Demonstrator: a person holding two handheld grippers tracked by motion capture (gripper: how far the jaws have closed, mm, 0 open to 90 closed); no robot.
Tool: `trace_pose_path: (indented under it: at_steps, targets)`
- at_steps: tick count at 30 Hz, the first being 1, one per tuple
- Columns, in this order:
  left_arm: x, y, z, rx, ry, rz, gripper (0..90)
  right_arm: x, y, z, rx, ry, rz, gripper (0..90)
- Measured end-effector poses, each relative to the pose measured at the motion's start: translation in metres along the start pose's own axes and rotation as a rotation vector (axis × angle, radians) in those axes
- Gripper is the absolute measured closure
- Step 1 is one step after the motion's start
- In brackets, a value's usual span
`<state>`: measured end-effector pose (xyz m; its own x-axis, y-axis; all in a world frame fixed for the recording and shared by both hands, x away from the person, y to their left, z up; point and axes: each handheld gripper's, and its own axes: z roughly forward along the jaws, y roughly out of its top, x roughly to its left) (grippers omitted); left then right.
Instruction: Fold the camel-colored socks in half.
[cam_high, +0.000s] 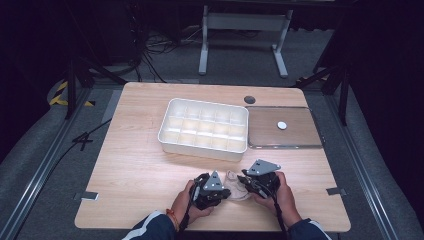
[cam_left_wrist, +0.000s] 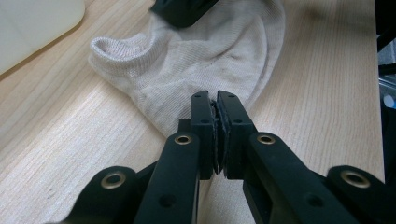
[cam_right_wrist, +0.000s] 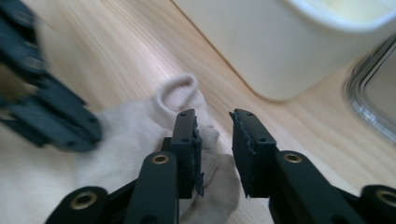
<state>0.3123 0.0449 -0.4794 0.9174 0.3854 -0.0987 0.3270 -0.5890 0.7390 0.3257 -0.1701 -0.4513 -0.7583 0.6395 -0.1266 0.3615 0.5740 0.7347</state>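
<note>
A beige ankle sock (cam_high: 235, 186) lies near the table's front edge between my two grippers. In the left gripper view the sock (cam_left_wrist: 196, 56) narrows to a point at my left gripper (cam_left_wrist: 217, 100), whose jaws are shut on its near edge. My right gripper (cam_right_wrist: 212, 121) is open, its jaws standing over the sock (cam_right_wrist: 140, 126) close to the curled cuff. In the high view the left gripper (cam_high: 225, 191) and right gripper (cam_high: 243, 181) face each other across the sock, each held in a hand.
A white box with several compartments (cam_high: 200, 150) stands mid-table, just beyond the sock. To its right lies a clear flat lid (cam_high: 300, 137) with a small white round piece (cam_high: 282, 125) on it. A dark round hole (cam_high: 249, 99) sits behind the lid.
</note>
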Motion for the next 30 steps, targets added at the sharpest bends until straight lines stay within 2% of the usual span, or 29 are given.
trace_pose_path:
  at_steps: [1, 3, 4, 5, 6, 7, 9, 11, 12, 13, 14, 15, 17, 18, 19, 21, 22, 26, 27, 29, 30]
  targets:
    - [0.0, 0.0, 0.0, -0.001, 0.001, 0.0, 86.0, 0.002, 0.001, -0.004, -0.015, 0.015, -0.007, 71.2]
    - [0.001, 0.0, -0.001, 0.005, 0.004, 0.007, 86.0, 0.009, 0.005, -0.014, -0.019, 0.021, -0.057, 72.7]
    - [0.001, 0.0, -0.001, 0.004, 0.003, 0.007, 85.9, 0.011, 0.005, -0.017, -0.023, 0.033, -0.061, 73.2]
    - [0.002, 0.0, -0.001, 0.005, -0.001, 0.0, 85.9, 0.015, 0.005, -0.019, -0.026, 0.074, -0.071, 74.2]
    - [0.002, 0.0, -0.002, 0.009, -0.004, -0.012, 85.8, 0.018, 0.005, -0.019, -0.015, 0.085, -0.083, 75.3]
    - [0.003, 0.0, -0.002, 0.009, 0.0, -0.001, 85.8, 0.02, 0.005, -0.018, 0.0, 0.091, -0.096, 76.4]
    - [0.004, 0.0, -0.003, 0.008, 0.001, -0.003, 85.7, 0.022, 0.002, -0.011, 0.041, 0.118, -0.117, 78.3]
    - [0.005, -0.001, -0.005, 0.011, -0.001, -0.017, 85.4, 0.021, -0.003, 0.002, 0.113, 0.128, -0.105, 79.0]
    - [0.005, -0.001, -0.005, 0.011, -0.001, -0.017, 84.8, 0.021, -0.003, 0.002, 0.113, 0.128, -0.105, 79.0]
    - [0.007, -0.001, -0.006, 0.008, 0.0, -0.019, 84.8, 0.019, -0.005, 0.005, 0.101, 0.137, -0.088, 79.2]
    - [0.008, -0.001, -0.008, 0.009, 0.004, -0.031, 80.1, 0.016, -0.006, 0.005, 0.101, 0.152, -0.056, 79.3]
    - [0.01, -0.002, -0.01, -0.004, 0.003, -0.045, 80.1, 0.015, -0.006, 0.005, 0.106, 0.158, -0.048, 79.3]
    - [0.016, -0.005, -0.015, -0.013, 0.031, -0.092, 72.6, 0.014, -0.007, 0.006, 0.109, 0.162, -0.014, 79.3]
    - [0.019, -0.007, -0.018, -0.016, 0.038, -0.109, 69.4, 0.015, -0.008, 0.006, 0.102, 0.16, -0.012, 79.3]
    - [0.022, -0.008, -0.019, -0.036, 0.038, -0.151, 65.5, 0.015, -0.008, 0.006, 0.102, 0.156, -0.014, 79.3]
    - [0.025, -0.008, -0.018, -0.026, 0.038, -0.176, 59.1, 0.016, -0.008, 0.007, 0.096, 0.15, -0.027, 79.3]
    - [0.025, -0.007, -0.016, -0.013, 0.051, -0.174, 54.8, 0.017, -0.008, 0.008, 0.087, 0.151, -0.029, 79.3]
    - [0.024, -0.005, -0.008, 0.001, 0.044, -0.199, 49.0, 0.019, -0.01, 0.008, 0.07, 0.144, -0.039, 79.3]
    - [0.023, -0.003, -0.007, 0.003, 0.051, -0.218, 47.7, 0.019, -0.01, 0.008, 0.062, 0.145, -0.04, 79.3]
    - [0.021, -0.001, -0.005, 0.012, 0.059, -0.209, 46.9, 0.02, -0.012, 0.009, 0.044, 0.148, -0.05, 79.3]
    - [0.02, 0.0, -0.004, 0.013, 0.065, -0.192, 46.8, 0.019, -0.012, 0.009, 0.044, 0.153, -0.041, 79.3]
